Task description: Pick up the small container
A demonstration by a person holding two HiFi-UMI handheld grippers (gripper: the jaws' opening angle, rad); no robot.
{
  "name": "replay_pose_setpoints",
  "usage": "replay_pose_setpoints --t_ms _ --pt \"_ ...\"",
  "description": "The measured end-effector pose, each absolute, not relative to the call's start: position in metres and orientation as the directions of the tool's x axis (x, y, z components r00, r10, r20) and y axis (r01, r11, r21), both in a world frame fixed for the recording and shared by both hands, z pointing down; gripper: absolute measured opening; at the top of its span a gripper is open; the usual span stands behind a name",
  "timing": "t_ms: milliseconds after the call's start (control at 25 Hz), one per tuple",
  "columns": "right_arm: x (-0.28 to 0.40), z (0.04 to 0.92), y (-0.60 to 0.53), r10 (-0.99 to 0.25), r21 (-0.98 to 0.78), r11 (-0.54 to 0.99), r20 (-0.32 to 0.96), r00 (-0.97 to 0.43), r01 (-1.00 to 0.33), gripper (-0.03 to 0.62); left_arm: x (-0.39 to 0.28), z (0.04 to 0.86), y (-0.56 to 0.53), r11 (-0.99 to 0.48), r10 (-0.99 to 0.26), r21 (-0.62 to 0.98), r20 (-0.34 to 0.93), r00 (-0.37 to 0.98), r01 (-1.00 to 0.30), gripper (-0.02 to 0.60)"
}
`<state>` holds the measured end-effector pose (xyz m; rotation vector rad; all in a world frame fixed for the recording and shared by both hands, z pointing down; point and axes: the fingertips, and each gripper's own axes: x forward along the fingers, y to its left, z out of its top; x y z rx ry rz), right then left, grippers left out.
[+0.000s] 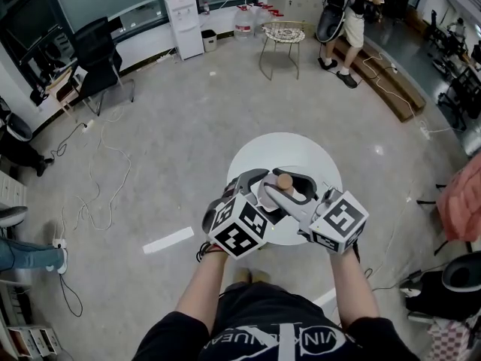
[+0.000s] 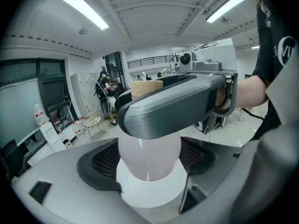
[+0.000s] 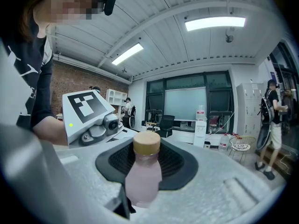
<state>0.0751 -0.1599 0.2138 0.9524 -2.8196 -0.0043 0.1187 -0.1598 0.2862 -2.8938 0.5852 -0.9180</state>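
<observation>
My right gripper (image 3: 140,190) is clamped on the tan-capped pink bottle (image 1: 284,180) over the round table's (image 1: 279,147) middle. My left gripper (image 2: 148,181) pinches its body too, so uneven pulling could wrench it loose.

The small container (image 1: 283,181) is enclosed by the jaws of the left gripper (image 1: 267,194), at left, and the right gripper (image 1: 273,185), at right, above the counter (image 1: 255,153).
</observation>
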Motion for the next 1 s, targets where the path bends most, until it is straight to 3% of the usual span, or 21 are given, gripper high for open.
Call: replay_pose_setpoints --t_ms 1000 --pt "0.0699 0.2169 -0.1555 -0.602 0.052 0.796 0.167 -0.781 -0.603 0.126 0.1136 0.2891 -0.1549 -0.929 -0.362 -0.151 0.556 0.748 -0.337 0.359"
